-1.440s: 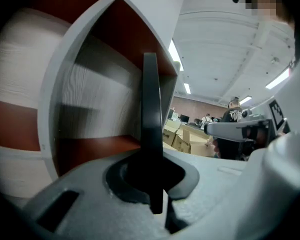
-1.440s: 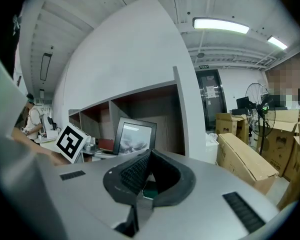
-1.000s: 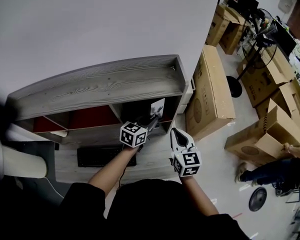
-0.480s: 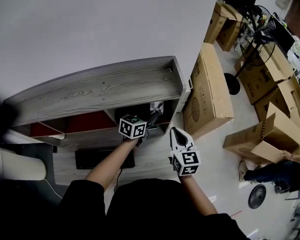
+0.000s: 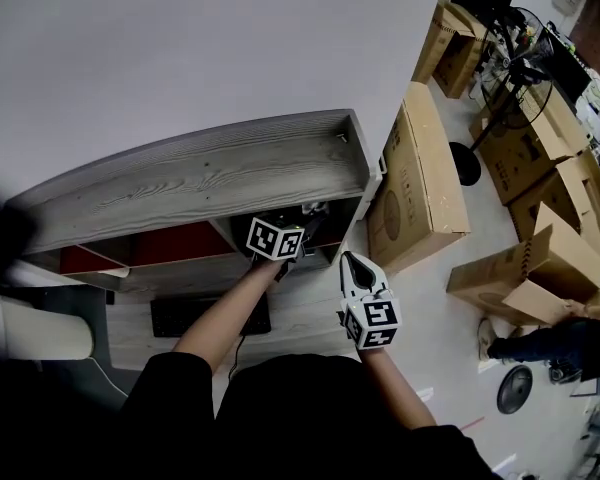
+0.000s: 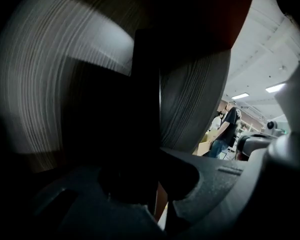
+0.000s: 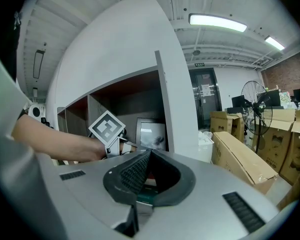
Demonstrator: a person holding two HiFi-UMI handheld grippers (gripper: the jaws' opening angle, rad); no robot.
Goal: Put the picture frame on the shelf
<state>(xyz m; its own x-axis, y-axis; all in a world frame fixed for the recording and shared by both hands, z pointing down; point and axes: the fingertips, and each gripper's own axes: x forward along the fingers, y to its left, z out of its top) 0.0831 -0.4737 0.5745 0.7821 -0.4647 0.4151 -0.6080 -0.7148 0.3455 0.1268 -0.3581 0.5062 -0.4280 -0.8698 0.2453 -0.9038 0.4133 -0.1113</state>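
1. Grey wood-grain shelf against a white wall, with open compartments under its top board, some of them red at the back.
2. Left gripper reaching into the rightmost compartment, marker cube just outside the opening, forearm stretched out behind it.
3. Clenched on the picture frame: in the left gripper view, jaws nearly together with the frame's dark edge rising from between them and filling much of the view.
4. Picture frame upright inside that right compartment, close to the shelf's right side wall, pale picture facing outward; cannot tell whether its base touches the compartment floor.
5. Right gripper held outside the shelf, just beside the left one and nearer the person, pointing toward the same compartment.
6. Clenched with nothing between the ribbed pads, tips meeting in the right gripper view.
7. Long cardboard box on the floor just to the right of the shelf, more boxes and a standing fan farther off.
8. Dark keyboard on the pale table below the shelf.
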